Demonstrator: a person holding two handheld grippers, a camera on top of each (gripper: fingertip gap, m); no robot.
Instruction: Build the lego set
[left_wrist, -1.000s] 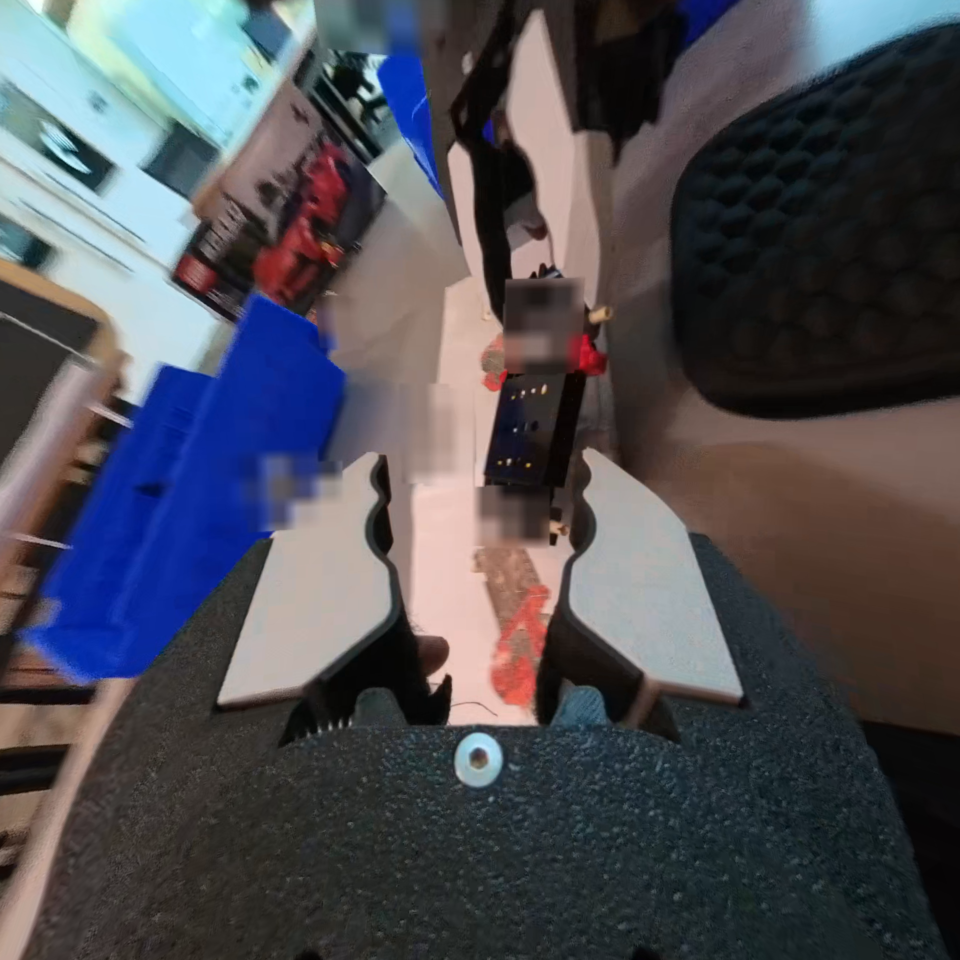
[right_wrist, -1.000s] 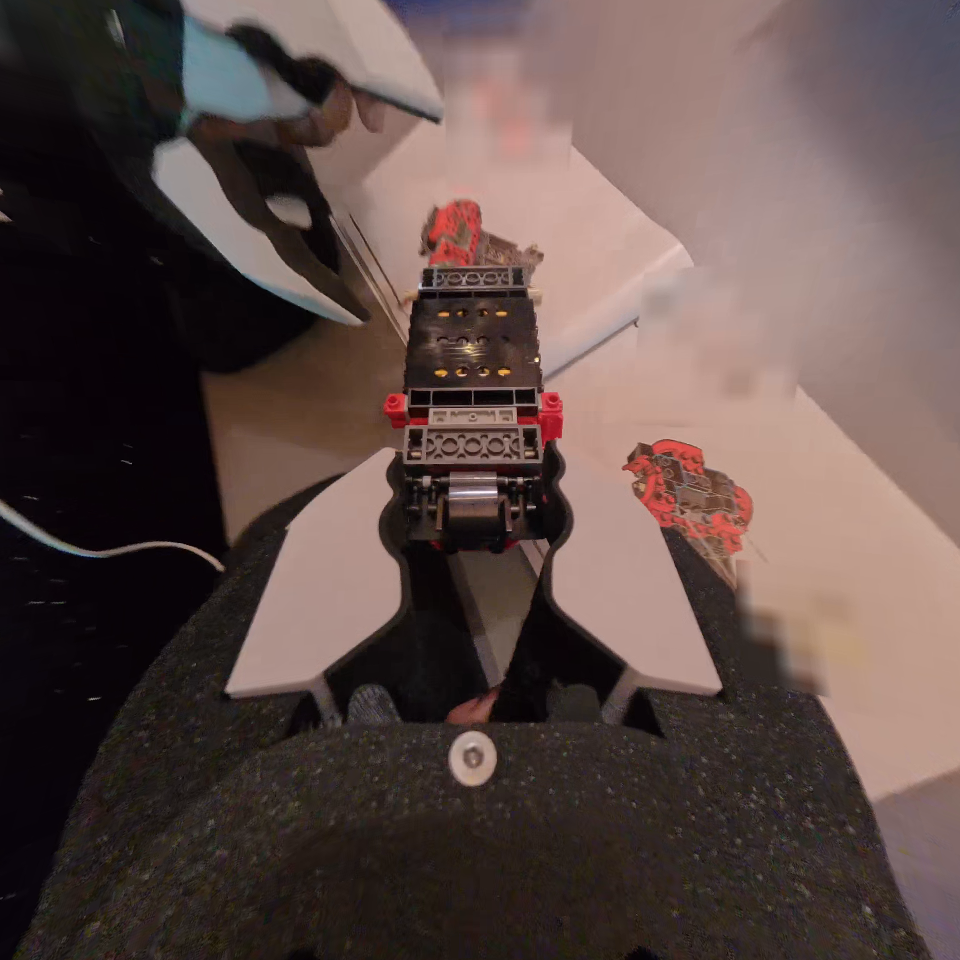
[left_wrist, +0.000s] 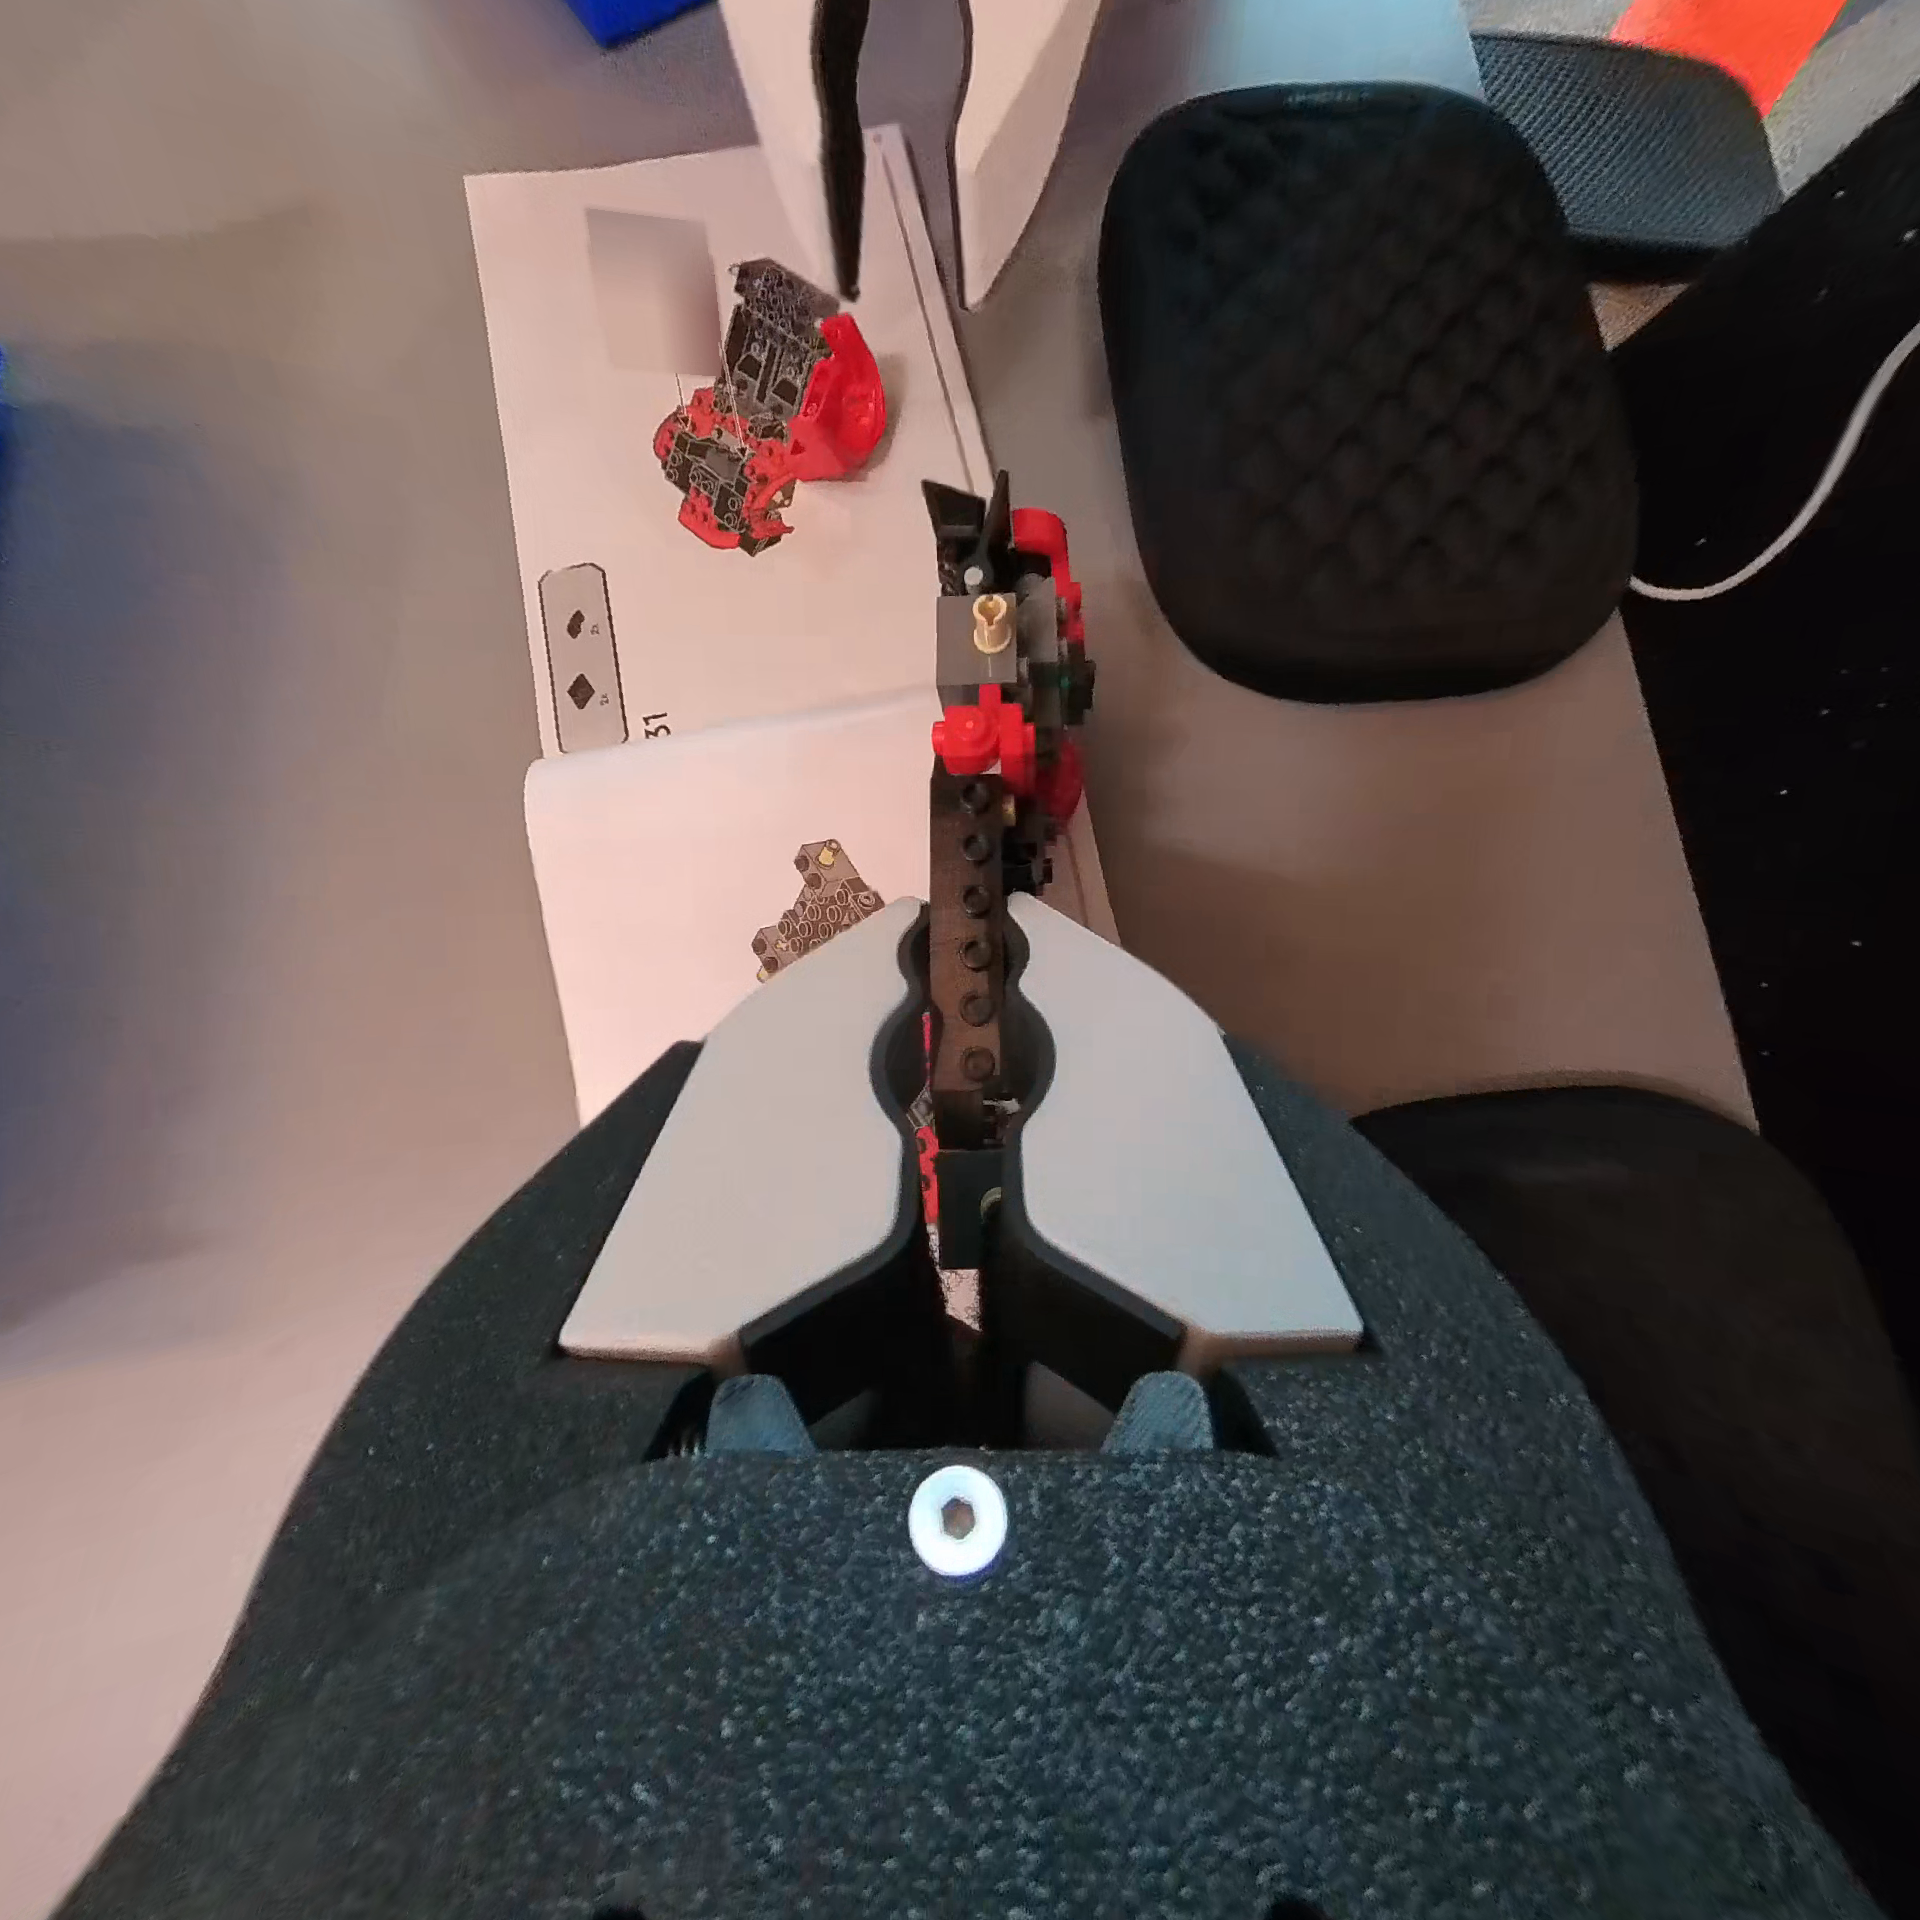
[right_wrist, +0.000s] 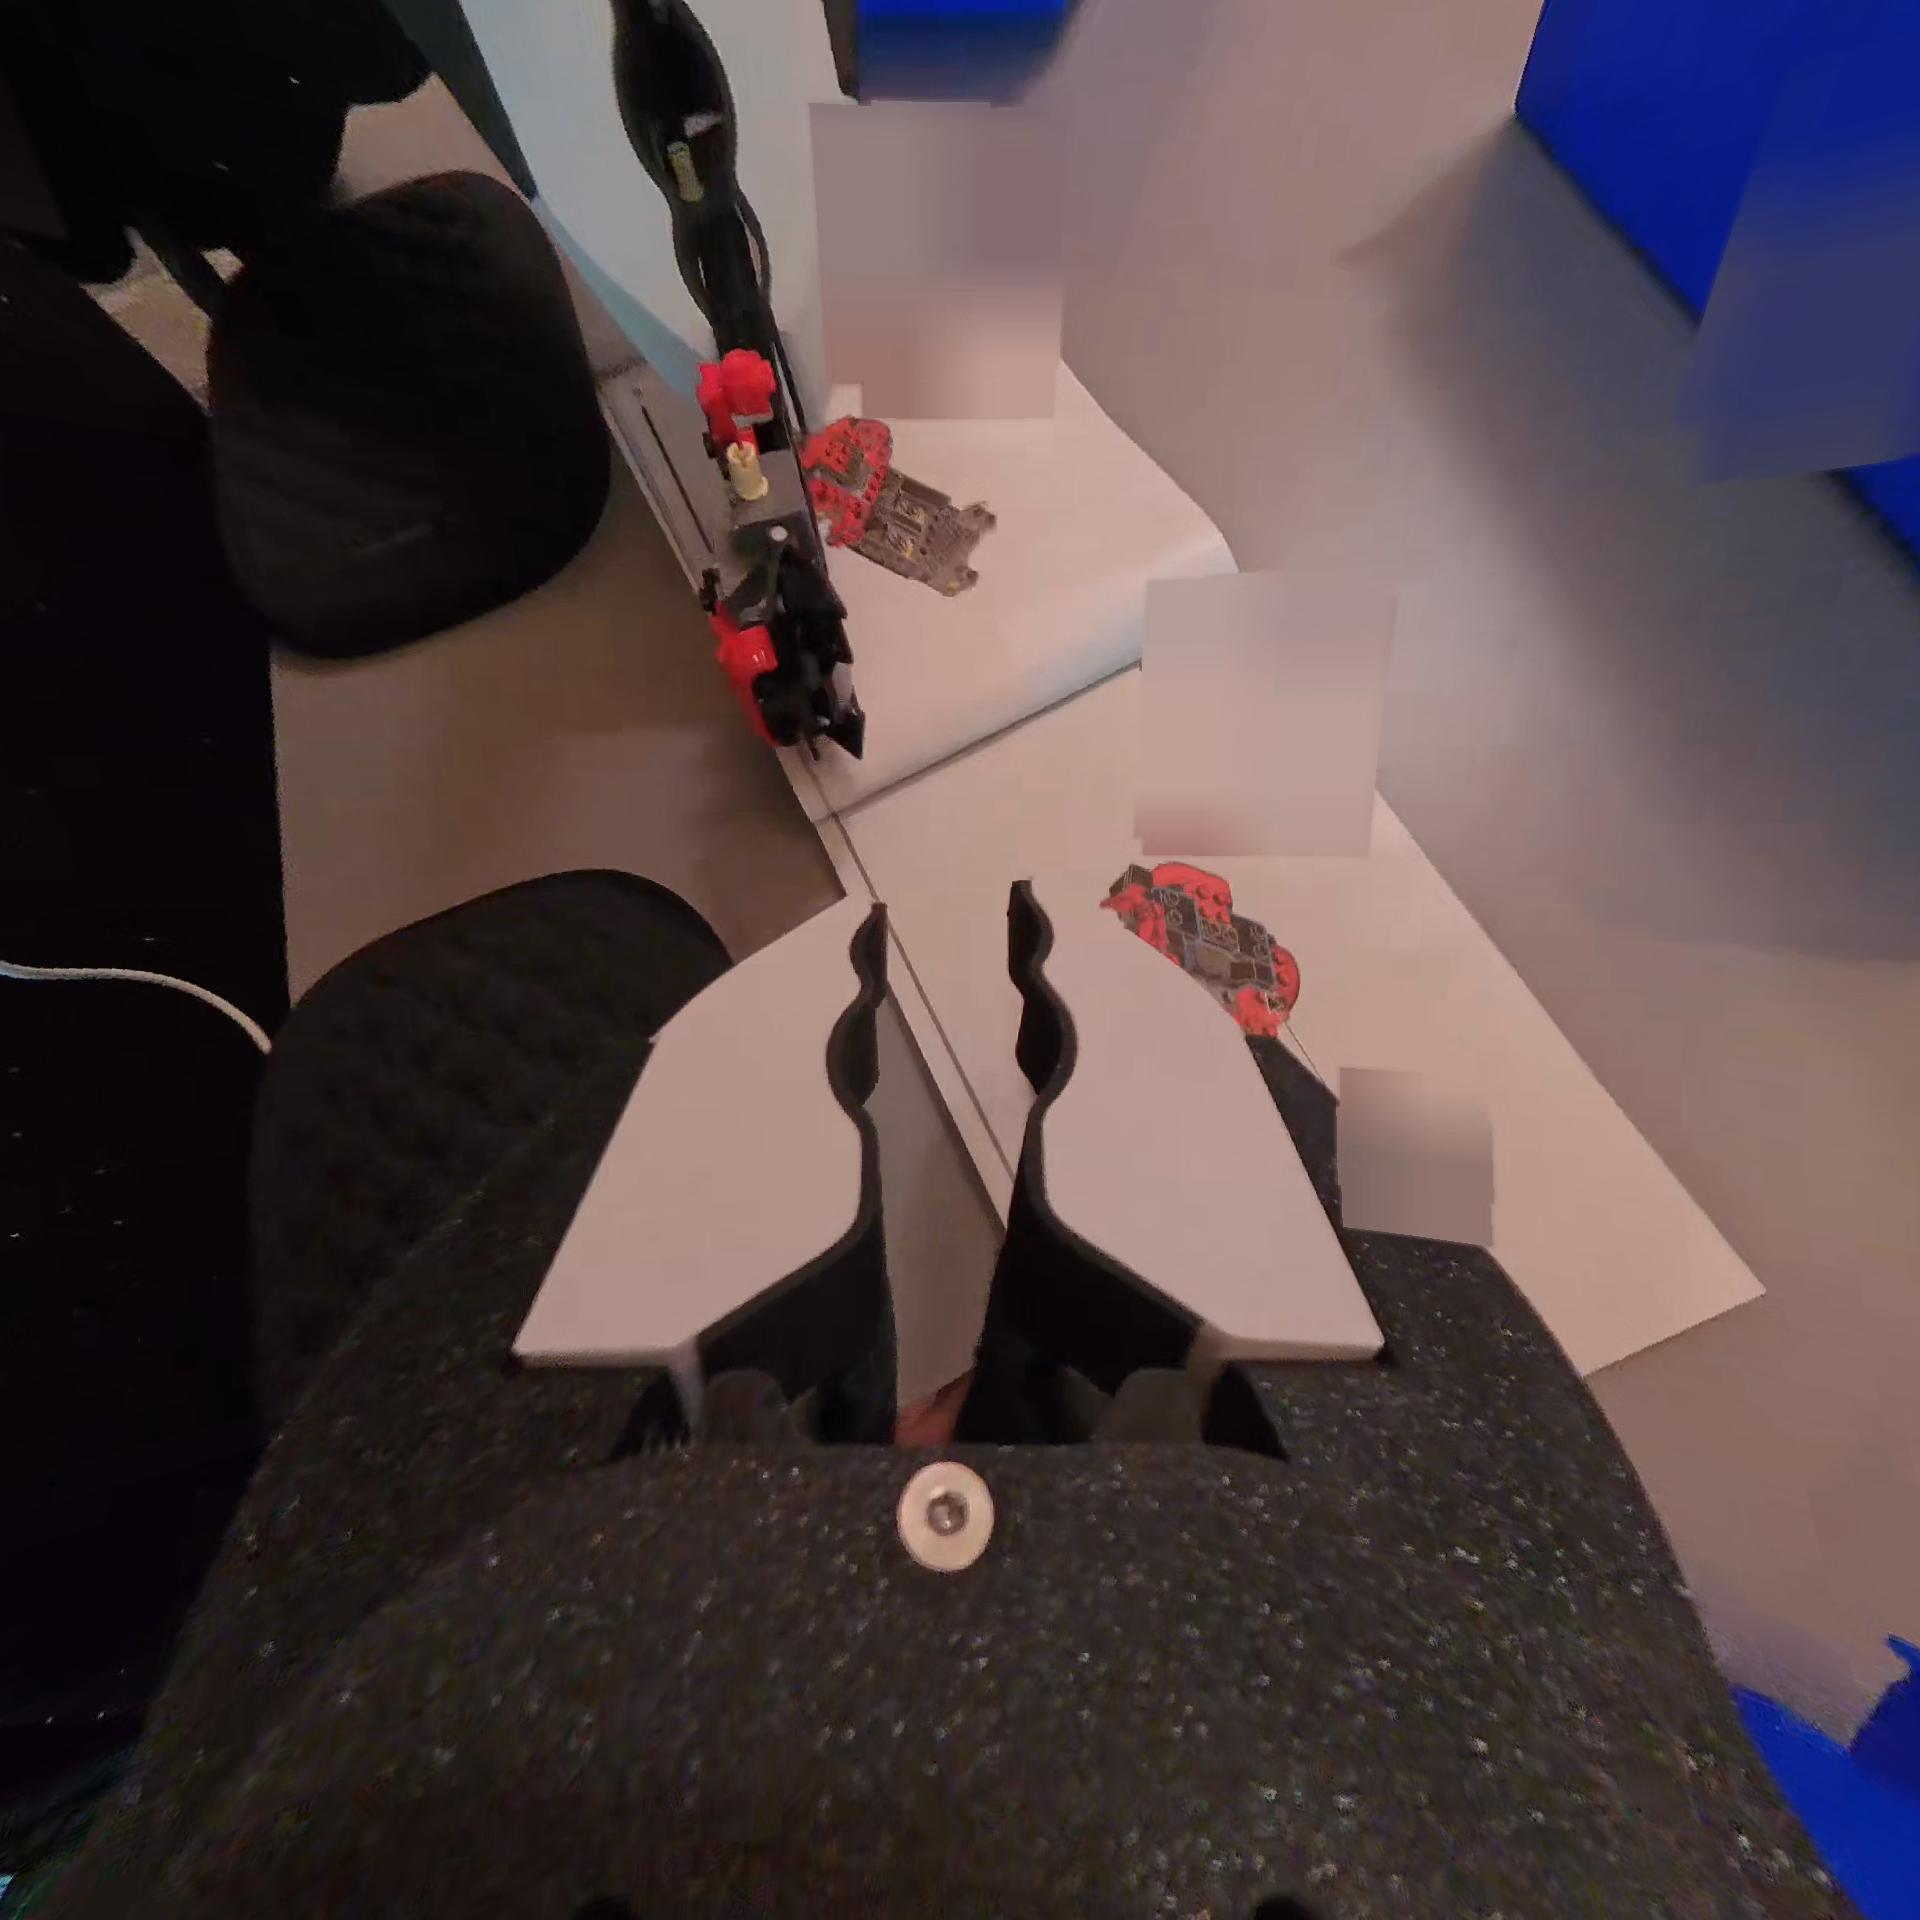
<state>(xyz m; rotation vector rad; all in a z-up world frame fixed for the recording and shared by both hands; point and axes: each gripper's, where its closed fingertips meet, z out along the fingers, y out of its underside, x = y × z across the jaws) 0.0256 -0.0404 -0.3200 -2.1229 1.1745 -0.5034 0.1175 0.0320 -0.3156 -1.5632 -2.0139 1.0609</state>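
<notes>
Left wrist view: lego model's (left_wrist: 971, 935) rear behind fingers (left_wrist: 790, 1143).

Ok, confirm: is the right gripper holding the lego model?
No: the right gripper is open and empty over the booklet, while the left gripper clamps the model.

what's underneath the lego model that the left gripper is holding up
The lego model, clamped in the left gripper, hangs over the open instruction booklet and the table. The page directly beneath it is hidden.

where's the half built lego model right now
The lego model is clamped edge-on in the left tool, held over the right edge of the open instruction booklet, beside the black quilted pad.
</notes>
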